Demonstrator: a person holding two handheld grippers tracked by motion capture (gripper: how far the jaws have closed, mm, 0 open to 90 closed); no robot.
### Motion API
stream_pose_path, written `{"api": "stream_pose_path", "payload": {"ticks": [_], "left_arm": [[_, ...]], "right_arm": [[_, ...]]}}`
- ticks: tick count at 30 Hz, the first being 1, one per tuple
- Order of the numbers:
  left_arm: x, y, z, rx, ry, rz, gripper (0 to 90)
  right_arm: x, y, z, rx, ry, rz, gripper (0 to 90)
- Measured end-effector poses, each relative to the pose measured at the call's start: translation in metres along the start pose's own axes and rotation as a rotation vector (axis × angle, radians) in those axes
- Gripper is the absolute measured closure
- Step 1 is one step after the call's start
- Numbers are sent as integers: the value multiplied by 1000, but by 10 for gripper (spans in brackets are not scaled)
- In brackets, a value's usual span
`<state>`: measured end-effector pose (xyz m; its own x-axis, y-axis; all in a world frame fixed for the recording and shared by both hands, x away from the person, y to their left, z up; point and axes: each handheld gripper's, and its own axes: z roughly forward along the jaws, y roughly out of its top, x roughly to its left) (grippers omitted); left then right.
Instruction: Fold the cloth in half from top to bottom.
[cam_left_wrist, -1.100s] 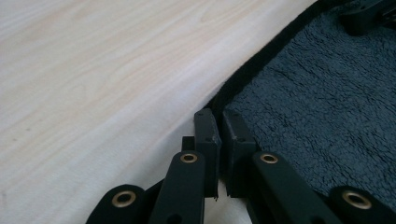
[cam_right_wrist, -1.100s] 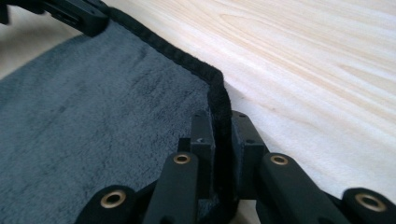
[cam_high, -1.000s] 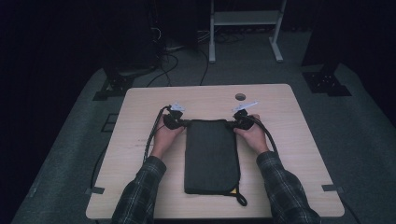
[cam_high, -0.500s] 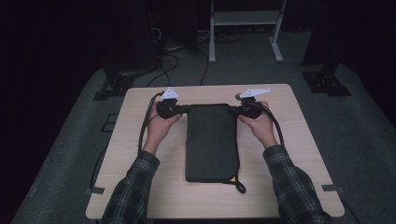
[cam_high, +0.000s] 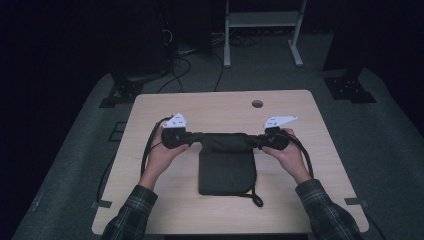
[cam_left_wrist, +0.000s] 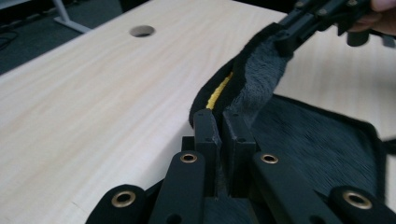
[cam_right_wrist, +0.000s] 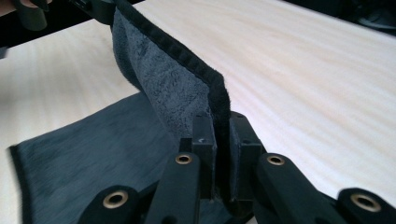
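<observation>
Dark floor and cables surround a pale wooden table (cam_high: 150, 200), which has a round hole (cam_high: 257, 104) near its far edge. On the middle of the table lies a dark grey towel (cam_high: 227, 170) edged in black, its near part flat on the wood and reaching toward the near edge, where a small black loop (cam_high: 256, 200) trails from its corner beside a bit of yellow. The far edge of the towel is lifted off the table and stretched between the two grippers. The left gripper (cam_high: 192, 136) has its jaws nearly closed, pinching the towel's far left corner; in the left gripper view the black hem and a yellow seam (cam_left_wrist: 218, 91) run up from between its jaws (cam_left_wrist: 223, 135). The right gripper (cam_high: 257, 141) likewise clamps the far right corner, jaws narrow on the hem (cam_right_wrist: 219, 135). Both hands hold the grippers level, plaid sleeves (cam_high: 132, 215) coming in from the near edge
</observation>
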<state>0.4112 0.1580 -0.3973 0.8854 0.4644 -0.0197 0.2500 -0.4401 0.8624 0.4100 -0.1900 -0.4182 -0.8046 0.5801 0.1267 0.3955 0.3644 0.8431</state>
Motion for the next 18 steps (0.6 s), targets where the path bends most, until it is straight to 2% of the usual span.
{"api": "stream_pose_path", "payload": {"ticks": [9, 18], "left_arm": [[-21, -23, -8, 39, -54, 18, 855], [-40, -44, -12, 120, -98, 27, 855]], "right_arm": [[25, -25, -5, 24, 37, -11, 818], [47, -47, -8, 68, 83, -22, 815]]}}
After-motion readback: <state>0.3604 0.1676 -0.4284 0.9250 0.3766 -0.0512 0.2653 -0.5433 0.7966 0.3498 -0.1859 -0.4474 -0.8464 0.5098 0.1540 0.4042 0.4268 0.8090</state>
